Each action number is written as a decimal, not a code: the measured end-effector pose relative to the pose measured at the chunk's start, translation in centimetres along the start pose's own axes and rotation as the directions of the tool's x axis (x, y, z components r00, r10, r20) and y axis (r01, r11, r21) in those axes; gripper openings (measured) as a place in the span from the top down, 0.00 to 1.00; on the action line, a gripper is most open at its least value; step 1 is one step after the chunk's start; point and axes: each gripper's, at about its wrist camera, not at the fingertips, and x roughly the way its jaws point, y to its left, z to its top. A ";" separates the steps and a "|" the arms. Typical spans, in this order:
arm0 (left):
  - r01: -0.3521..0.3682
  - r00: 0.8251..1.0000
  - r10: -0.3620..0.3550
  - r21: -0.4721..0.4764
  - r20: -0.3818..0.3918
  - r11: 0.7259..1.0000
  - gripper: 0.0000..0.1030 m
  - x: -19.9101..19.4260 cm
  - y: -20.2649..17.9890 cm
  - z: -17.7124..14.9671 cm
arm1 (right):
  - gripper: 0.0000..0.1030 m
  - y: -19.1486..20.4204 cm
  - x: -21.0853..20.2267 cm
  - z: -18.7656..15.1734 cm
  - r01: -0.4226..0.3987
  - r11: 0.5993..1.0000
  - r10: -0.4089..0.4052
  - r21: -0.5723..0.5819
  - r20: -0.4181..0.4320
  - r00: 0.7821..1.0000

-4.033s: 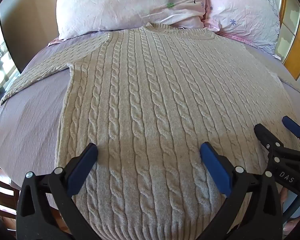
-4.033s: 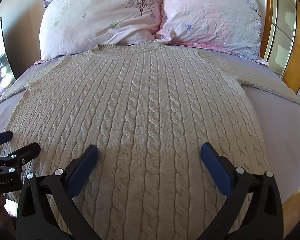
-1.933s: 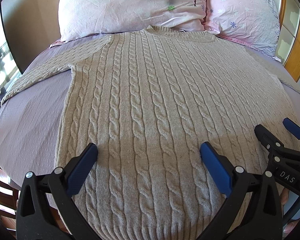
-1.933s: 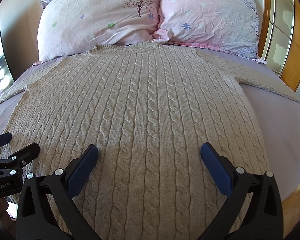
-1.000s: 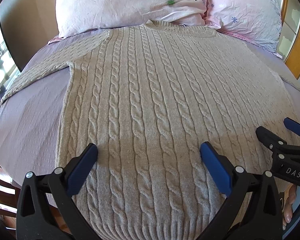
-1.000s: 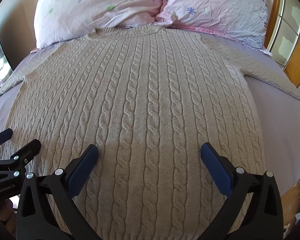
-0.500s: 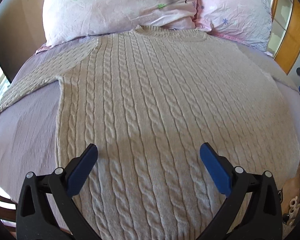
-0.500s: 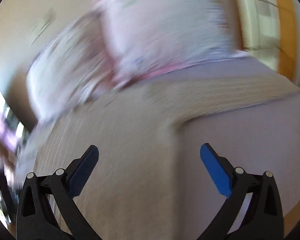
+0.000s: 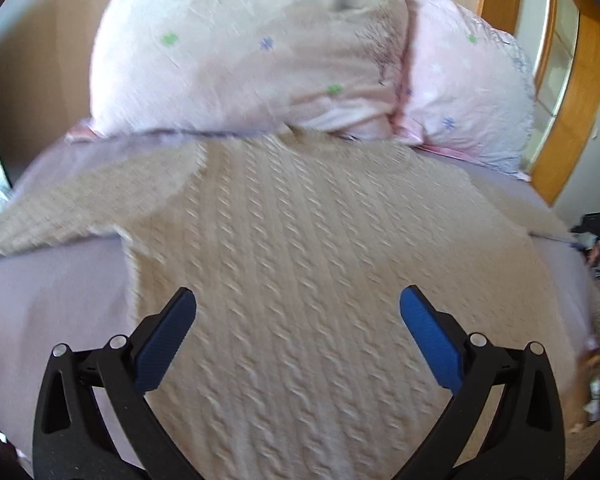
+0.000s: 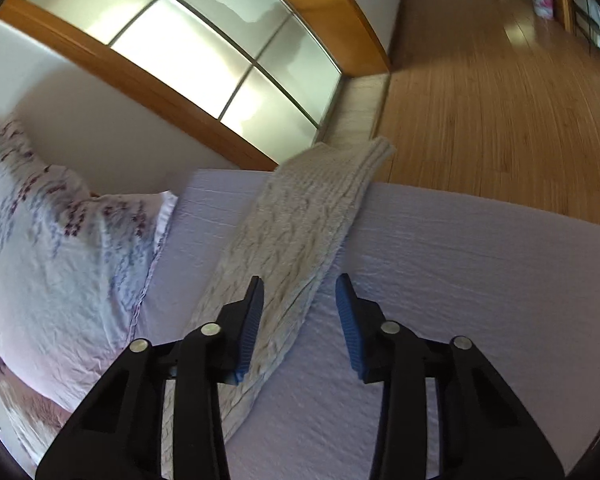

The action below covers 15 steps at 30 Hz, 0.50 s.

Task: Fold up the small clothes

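Step in hand, as I read it: the first fold, starting with the right sleeve. The sweater (image 9: 300, 280) lies flat, front up, on the bed (image 10: 480, 280), collar toward the pillows (image 9: 252, 52), both sleeves spread out.

Your right gripper (image 10: 300, 312) points along the right sleeve (image 10: 300, 232), which runs straight ahead of it to a cuff that reaches the far edge of the mattress. Its jaws are partly apart and hold nothing; the left pad (image 10: 250, 320) sits over the sleeve, the right pad over bare sheet just beside the sleeve's edge. Whether the pad touches the knit, I cannot tell.

Your left gripper (image 9: 296, 340) hangs above the sweater's body, tilted forward toward the collar, jaws wide apart, empty. The left-wrist view is blurred.

Next move, my judgement: bring the right tool down until the sleeve edge lies between the pads, then close on both layers. Thick cable knit likely needs a deep bite, or it slips. The left sleeve (image 9: 72, 208) lies ahead and left of the left tool.
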 end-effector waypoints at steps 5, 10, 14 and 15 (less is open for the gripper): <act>-0.147 0.988 0.147 0.005 0.037 0.989 0.02 -0.7 2.5 0.8 | 0.92 1.3 0.7 0.6 0.028 0.998 -0.026 -0.056 0.042 0.999; -0.177 0.982 0.181 -0.078 0.050 0.981 0.02 -1.6 7.5 1.0 | 0.92 10.7 -4.7 -5.2 -0.230 0.917 0.260 -0.324 0.049 0.964; 0.000 0.994 0.031 -0.274 0.109 0.962 0.02 -2.9 12.4 0.5 | 0.92 21.4 -9.5 -16.1 -0.518 0.669 0.501 -0.532 -0.191 0.844; -0.039 0.992 0.074 -0.298 0.106 0.954 0.02 -3.3 13.5 0.4 | 0.92 23.0 -10.1 -18.5 -0.568 0.612 0.526 -0.550 -0.253 0.812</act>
